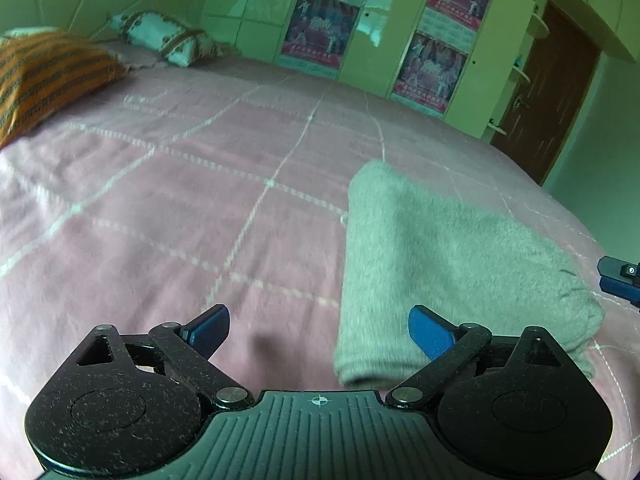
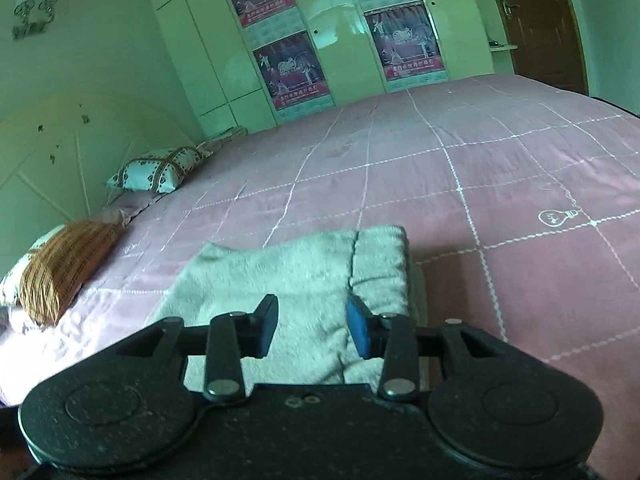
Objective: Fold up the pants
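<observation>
The grey fleecy pants [image 1: 448, 256] lie folded into a thick rectangle on the pink checked bedspread [image 1: 200, 200]. My left gripper [image 1: 318, 332] is wide open and empty, just above the bed at the near left corner of the pants. In the right wrist view the pants [image 2: 288, 276] lie right under my right gripper [image 2: 312, 328], which is open and empty above their near edge. A folded-over layer shows on the right side of the pants. The right gripper's tip [image 1: 620, 280] shows at the left view's right edge.
An orange woven pillow [image 1: 44, 80] and a patterned white pillow [image 1: 164, 38] lie at the head of the bed. Green wardrobes with posters [image 2: 288, 68] stand beyond the bed. A brown door [image 1: 548, 92] is at the far right.
</observation>
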{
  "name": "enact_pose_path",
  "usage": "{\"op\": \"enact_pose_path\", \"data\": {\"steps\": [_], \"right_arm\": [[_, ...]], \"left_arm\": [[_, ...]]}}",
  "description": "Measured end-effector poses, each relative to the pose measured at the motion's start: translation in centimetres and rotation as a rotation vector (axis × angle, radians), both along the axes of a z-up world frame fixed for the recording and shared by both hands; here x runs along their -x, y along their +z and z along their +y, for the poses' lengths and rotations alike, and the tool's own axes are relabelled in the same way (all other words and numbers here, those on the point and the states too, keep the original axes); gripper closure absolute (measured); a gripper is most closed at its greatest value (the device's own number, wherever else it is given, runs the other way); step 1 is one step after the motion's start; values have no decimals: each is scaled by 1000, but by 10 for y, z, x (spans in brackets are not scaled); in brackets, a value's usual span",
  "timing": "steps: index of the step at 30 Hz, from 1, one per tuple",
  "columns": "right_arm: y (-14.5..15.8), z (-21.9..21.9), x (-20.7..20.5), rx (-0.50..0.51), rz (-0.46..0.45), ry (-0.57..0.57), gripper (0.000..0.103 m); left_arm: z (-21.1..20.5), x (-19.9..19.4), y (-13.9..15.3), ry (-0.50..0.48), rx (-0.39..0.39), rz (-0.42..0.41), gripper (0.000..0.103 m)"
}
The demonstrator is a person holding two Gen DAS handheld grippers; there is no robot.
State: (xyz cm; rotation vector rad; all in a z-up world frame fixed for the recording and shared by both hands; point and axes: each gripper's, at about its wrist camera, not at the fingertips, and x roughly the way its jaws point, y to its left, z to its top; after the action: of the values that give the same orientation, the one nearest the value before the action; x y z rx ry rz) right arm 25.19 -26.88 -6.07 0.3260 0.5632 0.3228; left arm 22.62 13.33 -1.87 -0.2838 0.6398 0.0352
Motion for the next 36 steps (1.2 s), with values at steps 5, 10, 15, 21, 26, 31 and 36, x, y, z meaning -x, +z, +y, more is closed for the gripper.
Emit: {"op": "enact_pose_path", "data": {"steps": [5,10,15,21,26,31,36], "right_arm": [[-4,-25,-8,-123,53,-76,64],[-31,-54,-32,-275,217,-151,54],[-65,-82,-36,-442,298,-163,41],[-89,-95,-40,-546,307,-84,41],[-94,-92,-53,-557,330,-3,20],[-91,-79,-70,-540,357,98,5],[-89,-70,-83,-534,383,146,7]], "left_arm": [[23,-23,14,-37,42,7,7],[38,-66,4,-158,282,81,7],[31,-95,-12,-222,371,156,7],[27,-119,-41,-269,537,217,7],[39,-140,-61,-255,714,246,7],[45,-163,-76,-248,856,273,7],[38,-183,-87,-235,919,291,8]]}}
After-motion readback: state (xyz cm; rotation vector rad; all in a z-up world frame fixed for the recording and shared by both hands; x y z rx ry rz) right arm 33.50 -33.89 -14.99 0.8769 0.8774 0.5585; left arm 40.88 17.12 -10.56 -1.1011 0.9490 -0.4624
